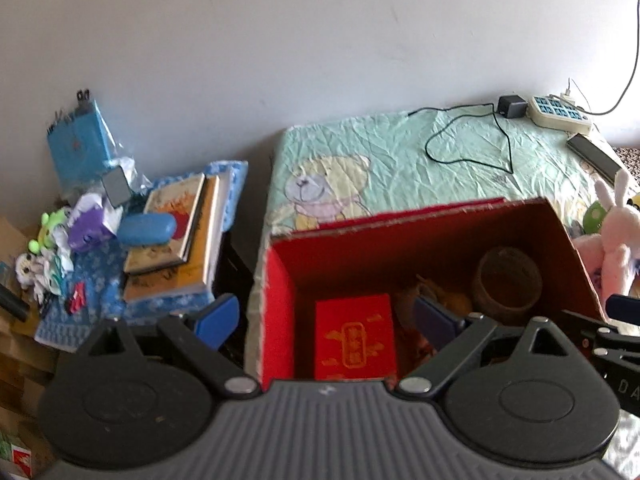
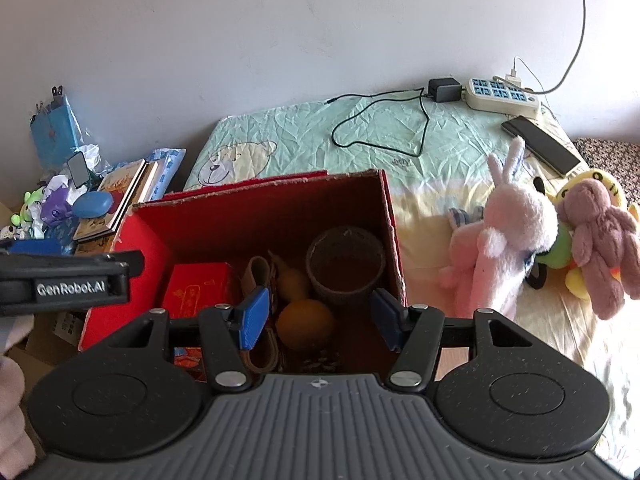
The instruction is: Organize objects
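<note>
An open red cardboard box (image 1: 440, 216) (image 2: 280, 194) stands on the bed. Inside lie a small red packet (image 1: 354, 336) (image 2: 198, 286), a brown woven cup (image 1: 506, 282) (image 2: 346, 266) and an orange gourd (image 2: 304, 312). My left gripper (image 1: 326, 320) is open and empty, spanning the box's left wall. My right gripper (image 2: 320, 316) is open and empty above the box interior. Plush toys lie right of the box: a pink rabbit (image 2: 508, 232) (image 1: 616, 232) and a mauve bear (image 2: 600, 236).
A power strip (image 2: 502, 94) (image 1: 560, 110), black charger cable (image 2: 380, 128) and phone (image 2: 542, 144) lie at the bed's back. Left of the bed sits a pile of books (image 1: 172, 232), a blue case (image 1: 146, 230) and small toys (image 1: 48, 248).
</note>
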A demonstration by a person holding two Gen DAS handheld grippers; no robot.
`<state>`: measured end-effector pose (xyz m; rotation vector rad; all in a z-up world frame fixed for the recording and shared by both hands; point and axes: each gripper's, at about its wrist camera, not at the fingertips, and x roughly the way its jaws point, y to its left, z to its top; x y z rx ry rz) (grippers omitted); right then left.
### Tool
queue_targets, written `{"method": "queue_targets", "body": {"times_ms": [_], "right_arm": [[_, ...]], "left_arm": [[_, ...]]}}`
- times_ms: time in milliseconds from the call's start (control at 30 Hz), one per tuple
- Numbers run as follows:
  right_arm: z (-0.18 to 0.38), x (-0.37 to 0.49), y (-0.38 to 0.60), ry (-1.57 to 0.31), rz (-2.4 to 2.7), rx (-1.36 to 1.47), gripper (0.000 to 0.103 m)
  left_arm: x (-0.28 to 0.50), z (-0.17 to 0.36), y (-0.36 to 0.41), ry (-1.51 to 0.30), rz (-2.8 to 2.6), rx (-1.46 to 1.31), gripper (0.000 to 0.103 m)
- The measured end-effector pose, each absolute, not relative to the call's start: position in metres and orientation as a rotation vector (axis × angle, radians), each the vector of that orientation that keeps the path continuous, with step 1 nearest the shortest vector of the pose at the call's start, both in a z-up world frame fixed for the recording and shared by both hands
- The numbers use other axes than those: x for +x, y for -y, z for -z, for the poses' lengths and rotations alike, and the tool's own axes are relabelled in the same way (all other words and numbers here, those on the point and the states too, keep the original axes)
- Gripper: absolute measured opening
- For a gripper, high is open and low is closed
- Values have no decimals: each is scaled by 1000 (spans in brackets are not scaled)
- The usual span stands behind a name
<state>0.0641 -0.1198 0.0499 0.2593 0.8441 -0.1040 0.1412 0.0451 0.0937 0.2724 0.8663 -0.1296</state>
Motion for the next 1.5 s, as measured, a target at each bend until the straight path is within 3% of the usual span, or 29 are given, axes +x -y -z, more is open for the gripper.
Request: {"method": "queue_targets", "body": {"times_ms": [1500], "right_arm": [[-30,62,119,-890,166,218,60]], "left_arm": [[114,-42,-35,-978,149,221,94]]}}
